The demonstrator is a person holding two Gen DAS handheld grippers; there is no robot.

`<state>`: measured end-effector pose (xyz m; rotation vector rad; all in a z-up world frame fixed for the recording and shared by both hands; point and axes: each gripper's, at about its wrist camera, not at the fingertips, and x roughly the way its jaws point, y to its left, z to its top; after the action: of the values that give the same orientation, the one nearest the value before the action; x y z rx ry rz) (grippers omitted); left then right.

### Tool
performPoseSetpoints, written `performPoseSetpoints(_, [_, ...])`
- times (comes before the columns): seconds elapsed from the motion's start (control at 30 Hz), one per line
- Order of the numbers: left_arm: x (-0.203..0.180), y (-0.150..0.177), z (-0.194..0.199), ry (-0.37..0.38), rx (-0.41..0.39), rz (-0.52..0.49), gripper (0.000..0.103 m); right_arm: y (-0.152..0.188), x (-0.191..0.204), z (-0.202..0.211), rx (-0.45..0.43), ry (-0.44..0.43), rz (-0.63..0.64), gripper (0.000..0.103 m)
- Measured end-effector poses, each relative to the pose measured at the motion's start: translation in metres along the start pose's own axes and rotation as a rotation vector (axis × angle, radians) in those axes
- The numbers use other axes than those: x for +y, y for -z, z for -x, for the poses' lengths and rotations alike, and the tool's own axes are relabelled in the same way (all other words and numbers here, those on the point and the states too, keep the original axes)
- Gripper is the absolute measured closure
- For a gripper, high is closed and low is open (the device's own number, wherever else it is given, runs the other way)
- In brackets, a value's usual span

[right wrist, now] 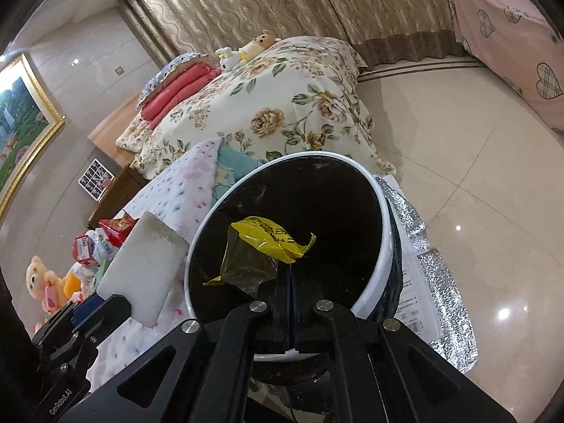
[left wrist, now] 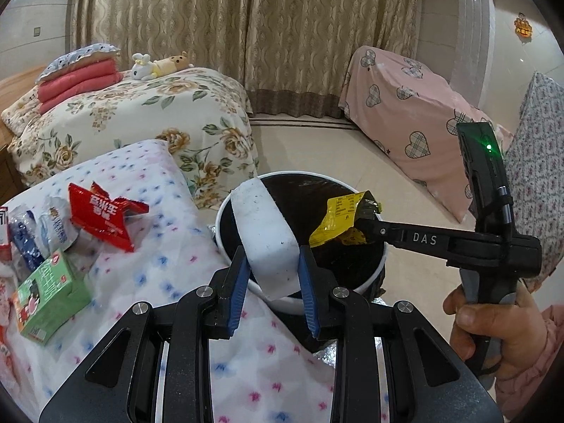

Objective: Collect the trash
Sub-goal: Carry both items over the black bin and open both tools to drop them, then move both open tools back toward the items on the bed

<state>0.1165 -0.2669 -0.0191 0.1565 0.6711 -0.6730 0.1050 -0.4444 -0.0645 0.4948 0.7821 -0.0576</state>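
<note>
A white bin with a black liner stands on the floor beside the spotted table cloth; it also shows in the right wrist view. My left gripper is shut on a white foam block and holds it over the bin's near-left rim; the block also shows in the right wrist view. My right gripper is shut on a yellow wrapper and holds it above the bin's opening. In the left wrist view, the right gripper and wrapper hang over the bin.
On the cloth-covered table lie a red packet, a green box and several plastic wrappers. A flowered bed lies behind. Pink covered furniture stands right. A silver foil bag lies by the bin.
</note>
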Motion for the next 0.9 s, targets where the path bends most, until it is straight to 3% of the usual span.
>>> performPoseSetpoints(0.27, [0.002,-0.005,-0.016,0.021,0.036,0.018,0.076,-0.007,-0.005,-0.006,0.021,0.006,-0.008,0.097])
performPoseSetpoints(0.4, [0.003,-0.006,-0.02,0.023,0.051,0.027,0.071,-0.011,-0.007,-0.006,0.024,0.016,-0.011,0.096])
performPoseSetpoints(0.43, [0.004,-0.006,-0.02,0.021,0.055,0.03,0.066,-0.012,-0.007,-0.005,0.022,0.016,-0.015,0.095])
performPoseSetpoints(0.53, [0.006,-0.004,-0.016,0.008,0.051,0.046,0.043,-0.012,-0.007,-0.001,0.009,0.017,-0.028,0.079])
performPoseSetpoints(0.57, [0.008,-0.003,-0.014,0.005,0.045,0.053,0.04,-0.012,-0.007,0.0,0.002,0.011,-0.032,0.062])
performPoseSetpoints(0.6, [0.009,-0.002,-0.011,0.004,0.041,0.06,0.04,-0.011,-0.006,0.002,-0.006,0.002,-0.034,0.052])
performPoseSetpoints(0.73, [0.017,0.005,0.0,-0.01,0.041,0.091,0.04,-0.009,0.0,0.006,-0.022,-0.023,-0.037,0.045])
performPoseSetpoints(0.8, [0.024,0.011,0.008,-0.018,0.041,0.121,0.04,-0.008,0.004,0.01,-0.035,-0.035,-0.036,0.033])
performPoseSetpoints(0.9, [0.032,0.02,0.02,-0.031,0.034,0.15,0.039,-0.005,0.015,0.015,-0.045,-0.05,-0.02,0.03])
